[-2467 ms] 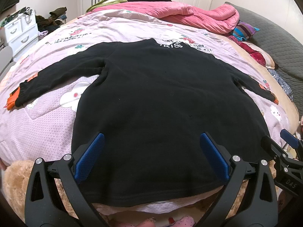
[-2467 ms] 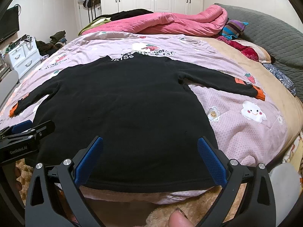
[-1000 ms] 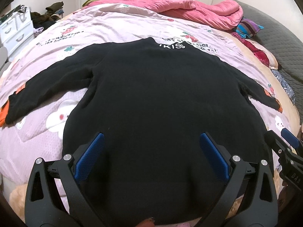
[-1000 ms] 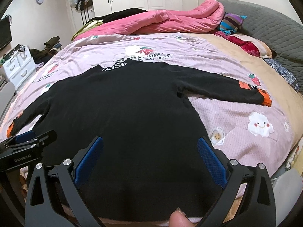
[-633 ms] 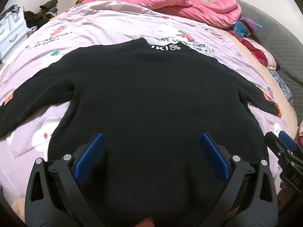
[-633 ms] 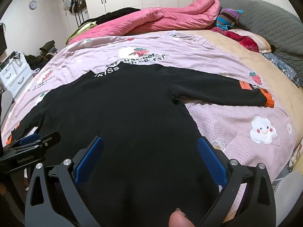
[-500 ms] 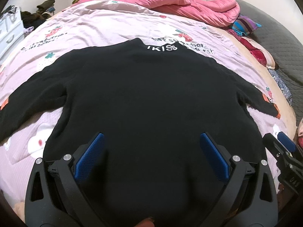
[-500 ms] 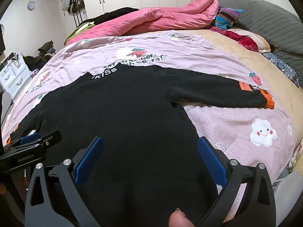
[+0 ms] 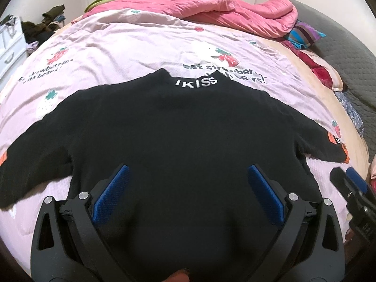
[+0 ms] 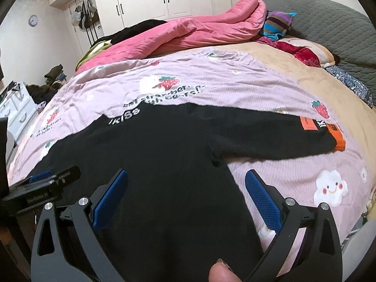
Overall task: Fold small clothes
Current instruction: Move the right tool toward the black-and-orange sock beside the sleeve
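Left wrist view shows the left tongs (image 9: pixel 185 193) spread wide with nothing between the blue pads (image 9: pixel 110 196). They hang over the bottom part of a black sweater (image 9: pixel 178 145). The sweater lies flat, back side up, on a pink strawberry bedspread (image 9: pixel 122 44) near the close edge of the bed. Its left sleeve (image 9: pixel 30 162) reaches to the left edge of the bed. White letters (image 9: pixel 196 84) sit on the neck, which points to the far edge. A pink quilt (image 9: pixel 211 9) is bunched up along the far edge. At the right edge of this view the right tongs (image 9: pixel 352 188) peek in.

Right wrist view shows the right tongs (image 10: pixel 186 192) spread wide too, gripping nothing, over the sweater's right side. The right sleeve (image 10: pixel 270 136) stretches toward the right edge of the bed and ends in an orange cuff (image 10: pixel 337 138). A fingertip (image 10: pixel 219 272) shows at the bottom.
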A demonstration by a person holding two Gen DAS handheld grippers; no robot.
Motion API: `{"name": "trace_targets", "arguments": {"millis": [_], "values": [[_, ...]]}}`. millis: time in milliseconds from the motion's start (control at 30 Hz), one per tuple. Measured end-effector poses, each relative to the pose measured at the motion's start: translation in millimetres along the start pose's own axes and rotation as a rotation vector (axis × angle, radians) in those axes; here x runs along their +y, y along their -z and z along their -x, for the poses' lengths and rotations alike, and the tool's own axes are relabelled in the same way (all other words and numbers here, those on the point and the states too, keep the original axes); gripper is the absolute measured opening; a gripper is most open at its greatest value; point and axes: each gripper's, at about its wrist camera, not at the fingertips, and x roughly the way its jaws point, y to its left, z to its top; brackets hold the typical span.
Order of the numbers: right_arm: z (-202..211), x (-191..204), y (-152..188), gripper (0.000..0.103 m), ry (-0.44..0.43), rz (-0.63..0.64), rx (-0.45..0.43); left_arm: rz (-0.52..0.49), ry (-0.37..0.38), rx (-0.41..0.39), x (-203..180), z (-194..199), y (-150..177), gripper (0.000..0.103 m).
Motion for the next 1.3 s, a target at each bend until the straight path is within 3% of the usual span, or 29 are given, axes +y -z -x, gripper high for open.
{"name": "trace_targets", "arguments": {"millis": [433,700,1033,1300], "values": [[-26.1,-23.4,-53.0,0.099,0.024,-0.067,-0.035,-0.055,0.023,0.011,-15.3,-25.3,-33.8,0.094],[-51.8,-67.3,-54.7,0.099,0.089,-0.184,-0.012,-0.113,0.119,0.047,-29.0,-51.9,-46.2,0.094],[-71.1,-135.3,-45.6,0.099,0.279,-0.327,-0.009,-0.162,0.124,0.046,-45.0,-80.5,-53.2,0.094],[-82.2,-202.8,-33.2,0.099,0.395,-0.463,0.028,-0.106,0.090,0.067,-23.8,-98.7,-57.8,0.094]]}}
